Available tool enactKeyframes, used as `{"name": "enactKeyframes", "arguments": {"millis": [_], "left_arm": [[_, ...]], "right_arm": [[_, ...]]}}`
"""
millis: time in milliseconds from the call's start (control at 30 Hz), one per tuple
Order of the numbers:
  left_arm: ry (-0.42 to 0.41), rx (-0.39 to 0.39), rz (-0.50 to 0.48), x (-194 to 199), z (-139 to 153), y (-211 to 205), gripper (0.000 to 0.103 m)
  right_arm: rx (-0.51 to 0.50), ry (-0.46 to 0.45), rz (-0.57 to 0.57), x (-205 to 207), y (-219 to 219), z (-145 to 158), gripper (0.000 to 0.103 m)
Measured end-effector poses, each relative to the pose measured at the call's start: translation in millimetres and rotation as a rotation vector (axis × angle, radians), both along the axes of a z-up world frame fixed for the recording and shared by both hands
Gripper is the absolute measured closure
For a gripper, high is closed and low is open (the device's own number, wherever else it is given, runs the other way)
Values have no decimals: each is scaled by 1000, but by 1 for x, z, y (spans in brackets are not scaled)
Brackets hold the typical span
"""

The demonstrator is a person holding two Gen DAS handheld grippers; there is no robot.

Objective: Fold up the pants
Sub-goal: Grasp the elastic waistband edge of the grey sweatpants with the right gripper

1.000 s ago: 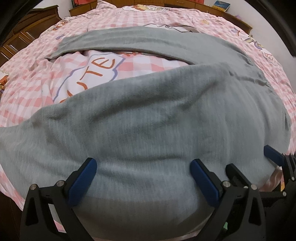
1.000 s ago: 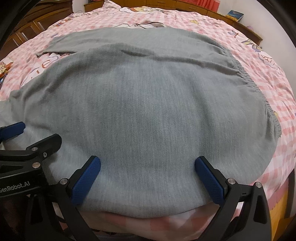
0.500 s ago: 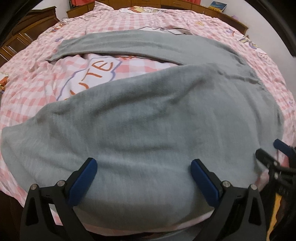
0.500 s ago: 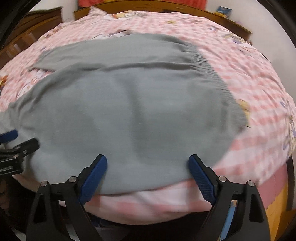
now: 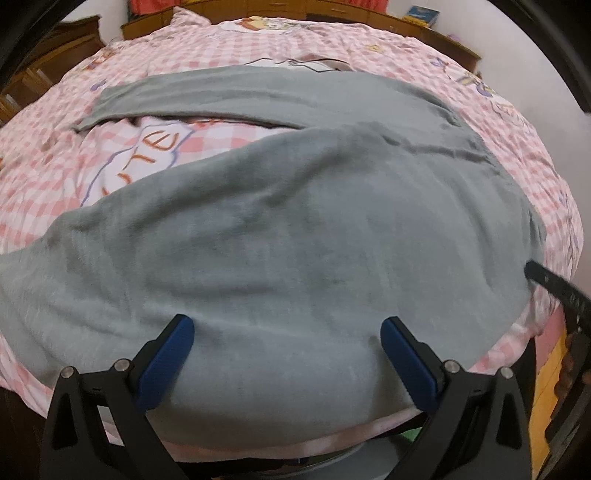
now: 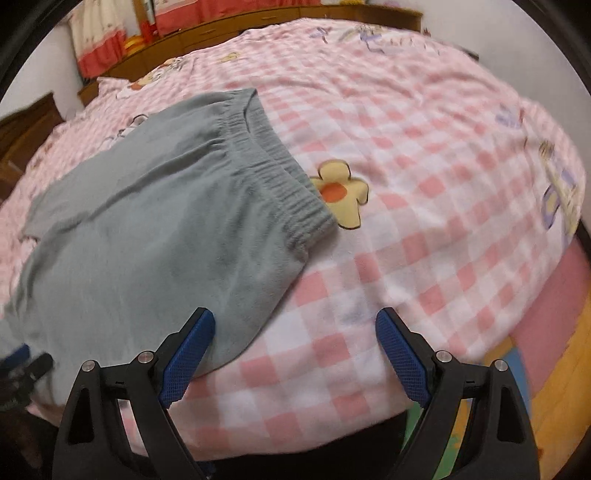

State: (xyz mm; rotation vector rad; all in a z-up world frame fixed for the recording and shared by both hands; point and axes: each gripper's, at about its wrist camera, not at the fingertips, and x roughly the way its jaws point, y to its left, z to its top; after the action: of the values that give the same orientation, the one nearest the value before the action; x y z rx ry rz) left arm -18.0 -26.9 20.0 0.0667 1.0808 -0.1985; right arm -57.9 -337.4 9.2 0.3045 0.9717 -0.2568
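- Grey fleece pants (image 5: 295,229) lie spread flat on a bed covered by a pink-and-white checked sheet (image 5: 44,173); in the left wrist view they fill most of the frame, one leg running across the near side, the other leg stretched along the far side, with a wedge of sheet showing a cartoon speech bubble (image 5: 147,147) between the two.
- Left gripper (image 5: 286,343) hovers at the near edge of the bed, over the near leg; its blue-padded fingers (image 5: 170,354) are spread wide apart and clasp nothing.
- At the right border of that view a black part of the other tool (image 5: 554,288) pokes in beside the waist end of the pants.
- A wooden headboard (image 5: 258,7) runs along the far side of the bed.
- In the right wrist view the elastic waistband (image 6: 280,173) of the pants runs diagonally, its lower end next to a yellow flower print (image 6: 340,192) on the sheet.
- Right gripper (image 6: 295,343) is released, fingers wide; the left pad (image 6: 188,354) sits over the pants' near corner, the right pad (image 6: 402,358) over bare checked sheet.
- Whether either pad touches the fabric cannot be told.
- Red-and-white curtains (image 6: 99,48) hang beyond the headboard.
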Motion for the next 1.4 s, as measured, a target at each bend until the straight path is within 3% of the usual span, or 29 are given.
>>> {"name": "enactKeyframes", "arguments": {"millis": [133,300,567,633,700,733,1033,1133,1300,1400], "left_arm": [[-9,-2,-52,-4,0,-14,0],[-39,-6,-76,-5,4,-28,0],[-37,-24,-130,-7,-3,-42,1],[-40,-33,-138,-9,-3,-44,1],[-35,-58,-146,-10,-2,-44,2],[-29,-73,-151,-11,-2,-43,4],[-57,-163,-269,-27,19,-61,9],[-85,-112,-283,-30,21,-70,9],[-16,-103,-230,-19,4,-74,9],[-36,-66,-211,-14,-1,-74,10]], "right_arm": [[29,-13,-6,5,-5,-2,15],[33,-39,-17,5,-4,5,34],[102,-100,59,-2,7,15,52],[94,-95,75,0,12,13,64],[78,-87,74,5,14,13,92],[90,-99,82,5,13,15,96],[181,-228,90,22,14,58,97],[196,-230,96,35,19,65,97],[224,-234,103,48,18,68,97],[236,-221,117,58,17,66,97]]}}
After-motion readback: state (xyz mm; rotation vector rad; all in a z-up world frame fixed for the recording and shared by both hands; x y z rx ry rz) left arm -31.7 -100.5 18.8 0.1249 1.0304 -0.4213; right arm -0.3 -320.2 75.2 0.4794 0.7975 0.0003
